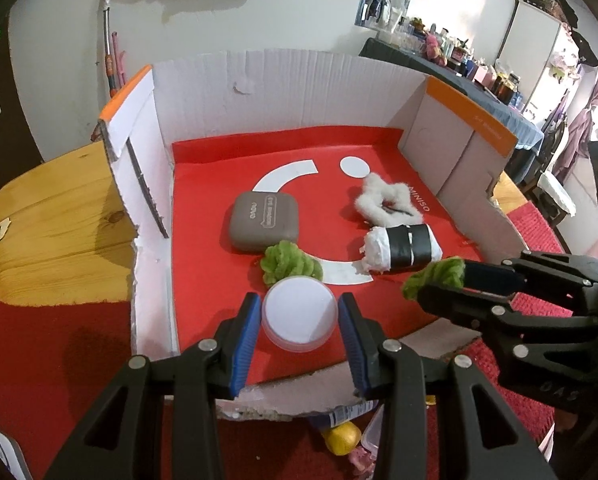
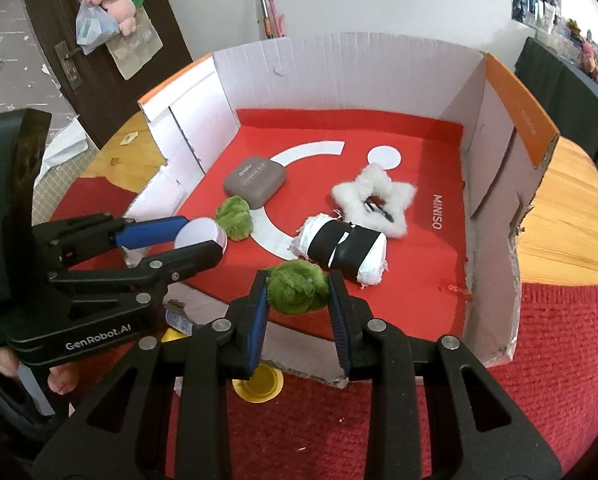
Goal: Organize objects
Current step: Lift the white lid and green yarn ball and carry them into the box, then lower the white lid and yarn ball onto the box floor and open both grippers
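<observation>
Left tool (image 1: 299,316) clamped on white round jar (image 1: 299,312), over near edge of cardboard box (image 1: 299,80). Right tool (image 2: 297,288) clenched on green fuzzy ball (image 2: 297,286), just right of jar, also above box's near edge. Likely to collide or drop outside if released early.

Green pompom (image 2: 295,286) — red box floor (image 2: 419,184)

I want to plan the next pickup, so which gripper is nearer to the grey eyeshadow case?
Left. The left gripper, holding the white round container, sits just in front of the grey case. The right gripper, holding a green pom-pom, is farther off.
</observation>
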A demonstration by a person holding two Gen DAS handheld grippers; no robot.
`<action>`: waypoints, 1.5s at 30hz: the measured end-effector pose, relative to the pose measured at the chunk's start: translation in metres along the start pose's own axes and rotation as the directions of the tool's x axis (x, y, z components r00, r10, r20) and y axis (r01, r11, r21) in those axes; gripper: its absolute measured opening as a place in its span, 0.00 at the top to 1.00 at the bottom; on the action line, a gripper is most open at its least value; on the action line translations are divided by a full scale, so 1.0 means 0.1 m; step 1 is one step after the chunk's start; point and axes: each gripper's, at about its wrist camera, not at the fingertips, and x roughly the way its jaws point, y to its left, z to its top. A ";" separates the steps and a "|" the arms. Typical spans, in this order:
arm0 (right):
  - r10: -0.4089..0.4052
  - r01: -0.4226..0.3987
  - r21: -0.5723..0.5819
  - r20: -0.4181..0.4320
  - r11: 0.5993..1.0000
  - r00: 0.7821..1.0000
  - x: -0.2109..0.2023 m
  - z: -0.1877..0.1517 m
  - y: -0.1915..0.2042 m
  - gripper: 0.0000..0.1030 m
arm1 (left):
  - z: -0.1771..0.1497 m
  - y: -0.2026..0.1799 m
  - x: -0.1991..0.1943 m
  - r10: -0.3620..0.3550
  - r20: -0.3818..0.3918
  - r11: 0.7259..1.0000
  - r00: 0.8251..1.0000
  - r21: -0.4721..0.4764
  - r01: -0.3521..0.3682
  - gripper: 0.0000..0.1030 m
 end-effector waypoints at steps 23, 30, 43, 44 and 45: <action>0.005 -0.004 0.026 -0.037 1.000 0.999 0.25 0.07 -0.16 0.73 | 0.12 -0.01 0.14 0.000 -0.013 1.000 1.000 0.016 0.000 0.59; 0.004 -0.003 0.039 -0.032 0.999 0.999 0.29 0.09 -0.19 0.74 | 0.20 0.01 0.22 0.006 -0.012 1.000 1.000 0.013 -0.006 0.59; -0.013 0.014 0.052 -0.007 0.999 1.000 0.34 0.14 -0.24 0.73 | 0.23 0.01 0.28 0.006 0.002 1.000 1.000 0.001 -0.006 0.59; -0.015 0.015 0.055 -0.004 0.998 1.000 0.34 0.14 -0.24 0.73 | 0.23 0.01 0.28 0.006 0.003 1.000 1.000 0.000 -0.006 0.59; -0.018 0.018 0.057 -0.001 0.998 1.000 0.34 0.14 -0.25 0.73 | 0.23 0.01 0.28 0.007 0.003 1.000 1.000 -0.003 -0.007 0.59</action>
